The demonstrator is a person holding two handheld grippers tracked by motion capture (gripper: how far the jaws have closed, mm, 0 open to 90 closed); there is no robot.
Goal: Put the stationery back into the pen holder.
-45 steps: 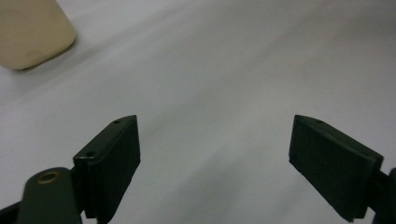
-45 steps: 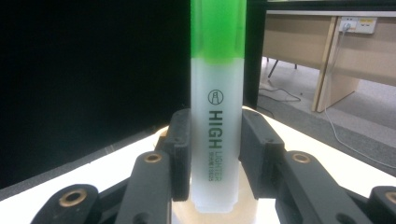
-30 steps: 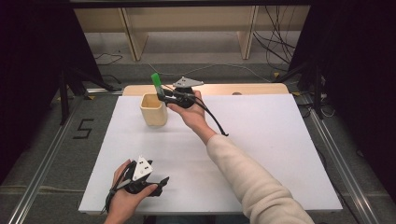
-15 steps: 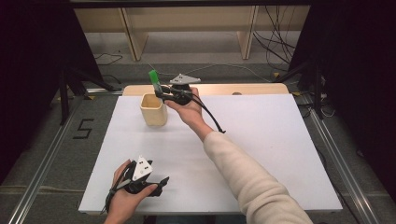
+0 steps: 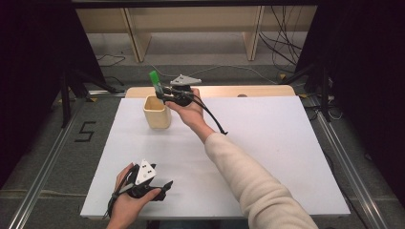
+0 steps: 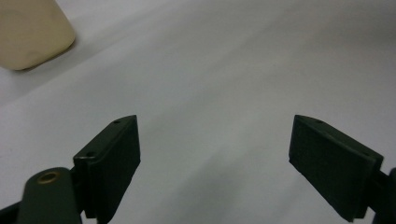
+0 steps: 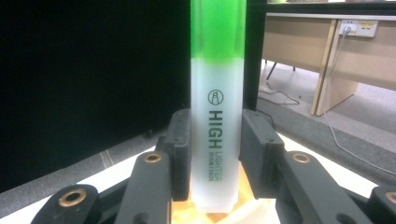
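A green highlighter (image 7: 217,93) with a pale barrel and green cap stands upright between the jaws of my right gripper (image 7: 215,154), which is shut on it. In the high view the right gripper (image 5: 162,94) holds the highlighter (image 5: 154,79) just above the right rim of a small wooden cup (image 5: 156,111) at the back of the white table (image 5: 267,143). My left gripper (image 5: 162,187) rests low near the table's front left edge, held in a hand. In the left gripper view its jaws stand wide apart over bare tabletop, and the cup (image 6: 28,32) shows at top left.
A wooden board (image 5: 248,90) runs along the table's far edge. Metal rails (image 5: 43,181) flank the table on both sides. Shelving (image 5: 191,28) and cables (image 5: 282,52) lie on the floor beyond. The person's right forearm (image 5: 239,171) crosses the table's middle.
The right gripper with the highlighter has shifted slightly left and back toward the cup's top. The left gripper has stayed in place.
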